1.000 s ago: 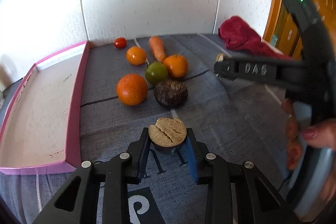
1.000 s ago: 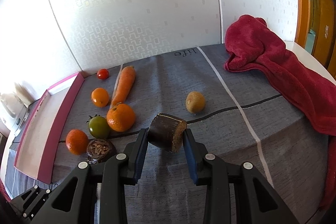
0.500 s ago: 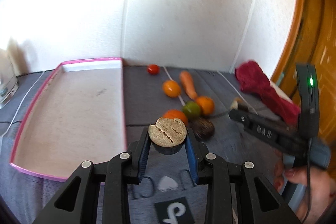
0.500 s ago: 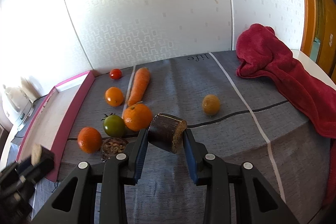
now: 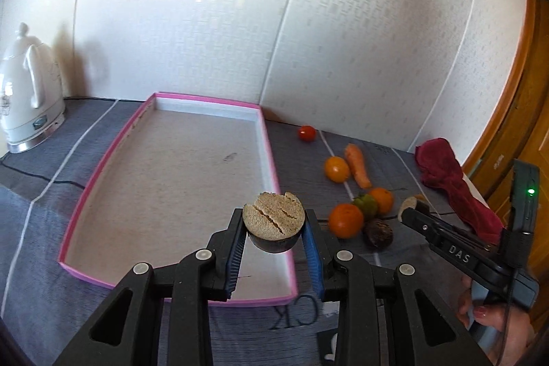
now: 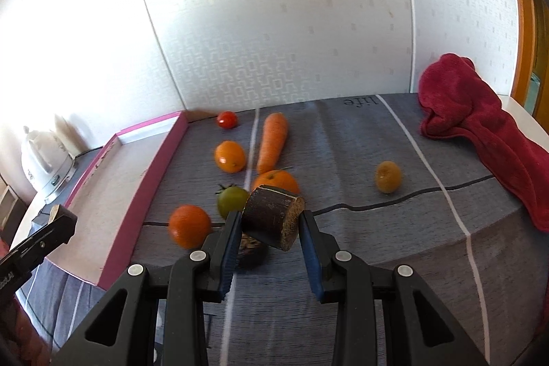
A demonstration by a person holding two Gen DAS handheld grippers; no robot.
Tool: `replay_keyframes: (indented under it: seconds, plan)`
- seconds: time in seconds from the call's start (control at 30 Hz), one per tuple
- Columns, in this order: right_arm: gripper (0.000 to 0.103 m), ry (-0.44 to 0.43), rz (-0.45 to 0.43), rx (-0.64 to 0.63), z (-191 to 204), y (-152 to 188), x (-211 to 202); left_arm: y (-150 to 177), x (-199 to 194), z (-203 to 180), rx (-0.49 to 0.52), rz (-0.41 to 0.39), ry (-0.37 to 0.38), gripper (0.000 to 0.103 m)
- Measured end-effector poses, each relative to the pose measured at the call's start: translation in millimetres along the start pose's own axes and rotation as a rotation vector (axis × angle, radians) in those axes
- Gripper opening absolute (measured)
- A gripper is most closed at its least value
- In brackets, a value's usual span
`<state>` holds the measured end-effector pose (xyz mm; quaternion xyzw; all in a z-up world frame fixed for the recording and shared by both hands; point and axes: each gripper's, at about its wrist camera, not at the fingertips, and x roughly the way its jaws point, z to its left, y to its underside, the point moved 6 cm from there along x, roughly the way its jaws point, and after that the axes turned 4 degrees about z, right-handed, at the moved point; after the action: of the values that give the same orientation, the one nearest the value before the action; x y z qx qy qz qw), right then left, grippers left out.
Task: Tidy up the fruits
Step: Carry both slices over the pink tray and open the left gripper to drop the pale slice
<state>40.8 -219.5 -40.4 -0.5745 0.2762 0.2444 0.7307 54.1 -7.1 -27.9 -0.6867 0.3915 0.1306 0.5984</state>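
Left claw (image 5: pixel 274 230) pinching a dark-skinned cut stub with cracked tan face (image 5: pixel 273 219), held above the near right corner of the pink-rimmed shallow tray (image 5: pixel 271 156). Right claw (image 6: pixel 269 227) pinching a dark brown cylindrical stub (image 6: pixel 272 216) above the grey-clothed table (image 6: pixel 343 139), near the orange (image 6: pixel 189 225) and green tomato (image 6: pixel 232 201).

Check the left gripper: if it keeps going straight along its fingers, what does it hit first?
Probably the floor of the pink tray. The left gripper, shut on a sugarcane chunk, points over the tray's near right corner; nothing shows between. Depth is unclear.
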Motion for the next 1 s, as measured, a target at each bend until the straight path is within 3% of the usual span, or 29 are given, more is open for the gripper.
replay_keyframes:
  seconds: [0.63,1.0]
  plan:
    - [0.034,-0.087,0.002,-0.080,53.7,7.3,5.7,5.4,-8.8,66.7,-0.031,0.025,-0.202,0.033]
    - [0.034,-0.163,0.013,-0.098,86.8,3.8,7.1,12.5,-5.9,89.9,-0.062,0.059,-0.263,0.033]
